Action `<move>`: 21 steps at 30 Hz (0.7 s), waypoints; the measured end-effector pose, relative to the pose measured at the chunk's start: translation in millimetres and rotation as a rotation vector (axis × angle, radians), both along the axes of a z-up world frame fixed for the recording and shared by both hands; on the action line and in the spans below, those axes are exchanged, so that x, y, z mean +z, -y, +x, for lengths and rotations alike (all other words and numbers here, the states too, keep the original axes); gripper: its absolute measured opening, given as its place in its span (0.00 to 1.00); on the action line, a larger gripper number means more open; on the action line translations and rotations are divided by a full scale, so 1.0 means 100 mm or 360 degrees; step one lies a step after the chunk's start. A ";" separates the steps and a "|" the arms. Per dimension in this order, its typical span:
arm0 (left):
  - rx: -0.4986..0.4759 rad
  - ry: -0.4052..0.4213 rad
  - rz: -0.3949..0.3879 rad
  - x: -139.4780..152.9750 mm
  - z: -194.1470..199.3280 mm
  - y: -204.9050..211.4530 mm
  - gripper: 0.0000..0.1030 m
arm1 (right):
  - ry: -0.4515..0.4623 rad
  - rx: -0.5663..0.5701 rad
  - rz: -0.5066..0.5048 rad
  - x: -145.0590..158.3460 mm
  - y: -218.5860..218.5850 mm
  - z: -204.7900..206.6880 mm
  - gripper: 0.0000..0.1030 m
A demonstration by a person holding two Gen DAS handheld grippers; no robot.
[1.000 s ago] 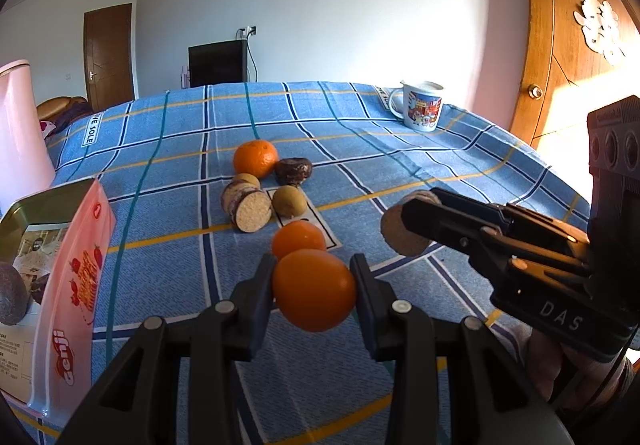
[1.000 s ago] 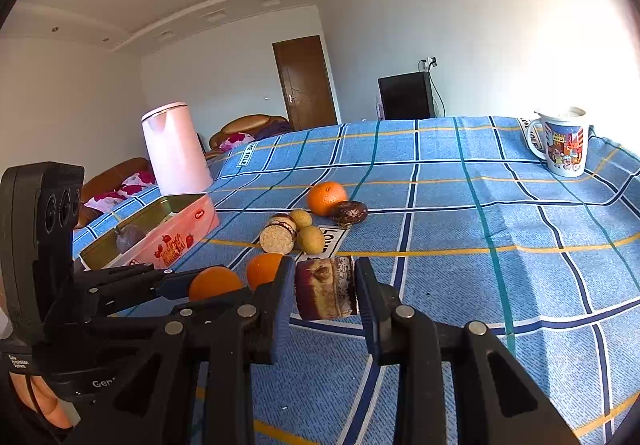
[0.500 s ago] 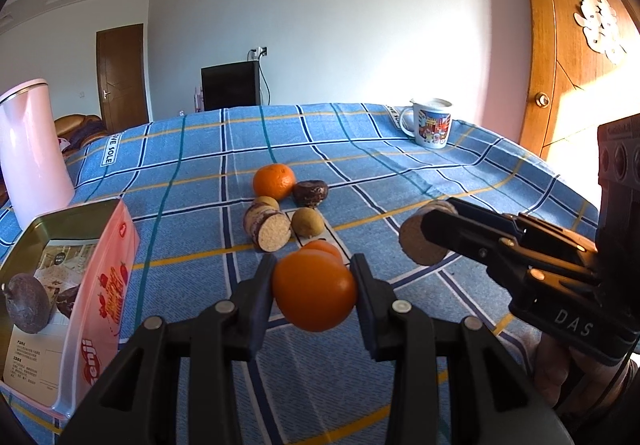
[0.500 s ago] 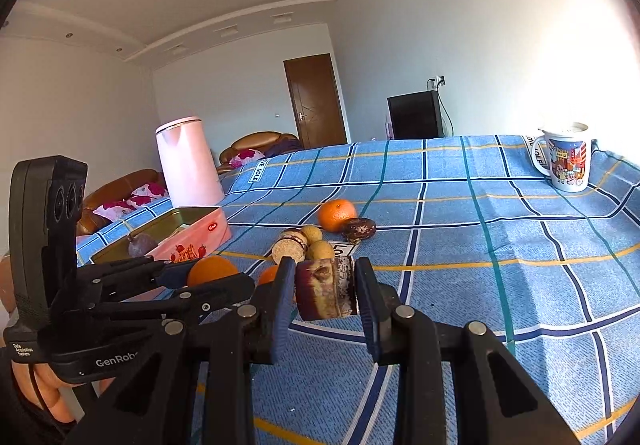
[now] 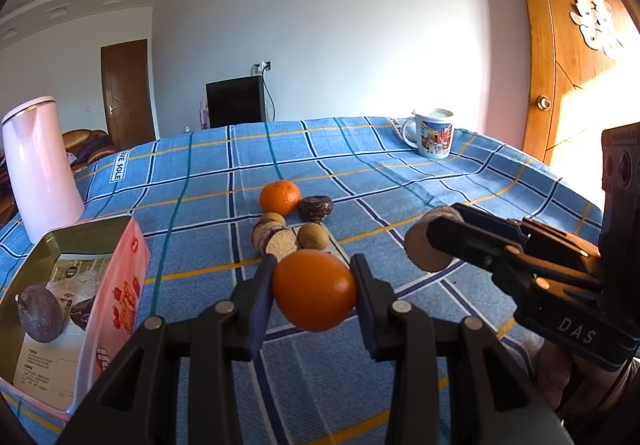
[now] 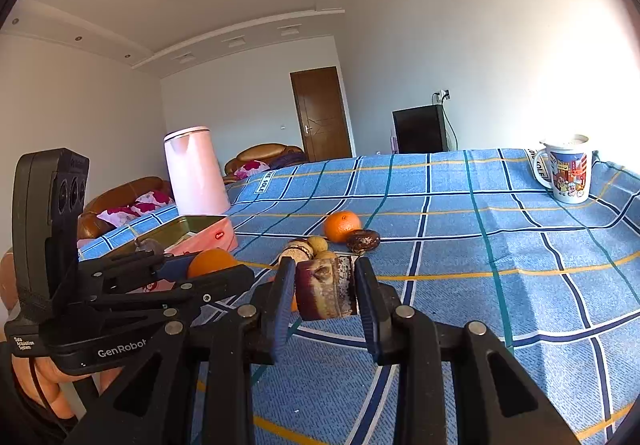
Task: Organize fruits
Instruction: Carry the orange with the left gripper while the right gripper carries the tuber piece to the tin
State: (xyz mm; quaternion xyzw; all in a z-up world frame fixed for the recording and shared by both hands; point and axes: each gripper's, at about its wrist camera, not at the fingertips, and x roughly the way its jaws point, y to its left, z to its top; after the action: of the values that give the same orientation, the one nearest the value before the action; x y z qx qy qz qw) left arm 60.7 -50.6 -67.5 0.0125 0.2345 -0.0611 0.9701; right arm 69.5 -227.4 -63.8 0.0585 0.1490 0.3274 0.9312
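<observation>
Item 1. Left tool (image 5: 314, 287): pinching an orange (image 5: 315, 290) between its two fingers, lifted clear of the table (image 5: 400, 173). Grip sits at the fruit's widest part; the skin is round and smooth.

Item 2. Right tool (image 6: 325, 287): pinching a cut brown chunk (image 6: 326, 288), pale on its sliced face, also held off the table. From the left view the same piece shows as a tan disc at the fingertips.

Item 3. Pink tin (image 5: 80, 285): open, at the left near edge of the table, just beside the left tool. Holds a dark round fruit (image 5: 40, 314) and a smaller dark piece (image 5: 84, 313). Likely the collecting place for the fruit.

Item 4. Loose fruit, mid-table, huddled together: a second orange (image 5: 280, 197), a dark wrinkled fruit (image 5: 315, 208) touching it, a cut brown piece (image 5: 274, 239), a small tan fruit (image 5: 313, 236).

Item 5. Bystanders: pink kettle (image 5: 38, 173) behind the tin; printed mug (image 5: 432, 133) at the far right edge, well apart.

Risks noted. The orange may roll out of the fingers if the squeeze slackens in transit, and could land among the loose fruit and scatter it. Both tools are close together, so crossing toward the tin at once invites a knock. The tin's raised wall could catch a low-carried fruit. Harder pinching may crumble the cut chunk.
</observation>
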 end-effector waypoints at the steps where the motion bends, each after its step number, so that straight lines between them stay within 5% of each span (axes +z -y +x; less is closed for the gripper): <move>1: 0.0002 0.0005 0.0004 0.00 -0.01 0.00 0.38 | 0.0006 0.0002 0.0003 0.00 0.00 0.00 0.31; 21: 0.0055 0.0145 0.0078 0.11 -0.13 0.00 0.38 | 0.0153 0.0022 0.0050 0.00 0.05 -0.14 0.31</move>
State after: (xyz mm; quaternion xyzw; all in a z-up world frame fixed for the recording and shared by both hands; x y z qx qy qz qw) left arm 47.6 -50.9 -56.7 0.0349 0.1915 -0.0381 0.9801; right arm 55.4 -232.4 -63.9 0.0563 0.0993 0.3387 0.9339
